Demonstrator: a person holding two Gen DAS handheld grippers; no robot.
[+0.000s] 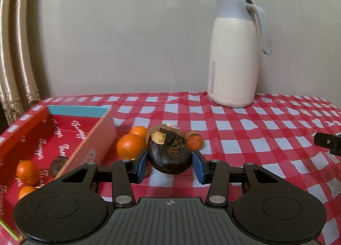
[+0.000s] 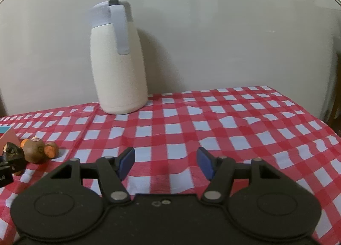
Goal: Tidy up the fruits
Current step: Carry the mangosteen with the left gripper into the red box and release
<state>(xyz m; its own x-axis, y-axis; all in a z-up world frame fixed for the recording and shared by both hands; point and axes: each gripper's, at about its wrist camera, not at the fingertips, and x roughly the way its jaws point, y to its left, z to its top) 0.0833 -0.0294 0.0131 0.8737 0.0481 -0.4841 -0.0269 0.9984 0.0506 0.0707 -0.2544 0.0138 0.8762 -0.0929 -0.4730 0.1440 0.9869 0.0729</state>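
Gripping a dark round fruit (image 1: 169, 156) between its blue pads, the left gripper (image 1: 170, 166) holds it just above the checked tablecloth (image 1: 255, 138), likely bound for the red box (image 1: 64, 136) alongside, where oranges (image 1: 27, 171) already lie. Farther off, the right gripper (image 2: 165, 163) waits with jaws spread and empty; a jug (image 2: 118, 59) stands by the wall.

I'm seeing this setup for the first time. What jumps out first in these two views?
The left gripper grips a dark, flattish fruit just above the red-checked tablecloth. Beside it sits a red box with oranges inside. A tall cream jug stands at the wall, and the right gripper is open with nothing between its fingers.
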